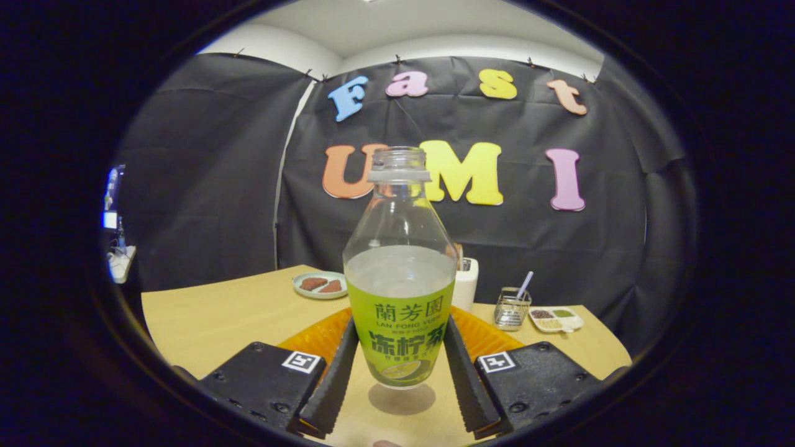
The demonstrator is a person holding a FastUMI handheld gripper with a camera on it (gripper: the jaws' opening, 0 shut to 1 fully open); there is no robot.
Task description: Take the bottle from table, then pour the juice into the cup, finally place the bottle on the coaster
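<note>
we see the wooden table spread across the lower half of the frame, with several things standing toward its far edge. left of centre, a small round plate holds two reddish-brown pieces. just right of centre, partly hidden behind the bottle, stands a white cup; we cannot tell what is in it. further right is a small wire basket with a pale handle or straw leaning out of it, and just beside that, at the lower right, a white divided dish carrying small heaps of brown, green and tan bits. an orange coaster lies flat on the table behind the bottle, showing on both sides of it and partly covered by the fingers. the bottle sits at the centre of the frame between the two fingers, upright, its long axis vertical and its open, capless mouth pointing up. it is clear above, with pale cloudy juice filling it to about mid-height, and a green label wraps the lower body. a round shadow lies on the table below its base, apart from it, so the bottle appears lifted clear of the tabletop. the gripper is closed in around the bottle's lower body, with both ribbed black fingers pressing against the label from left and right, holding it.
</note>
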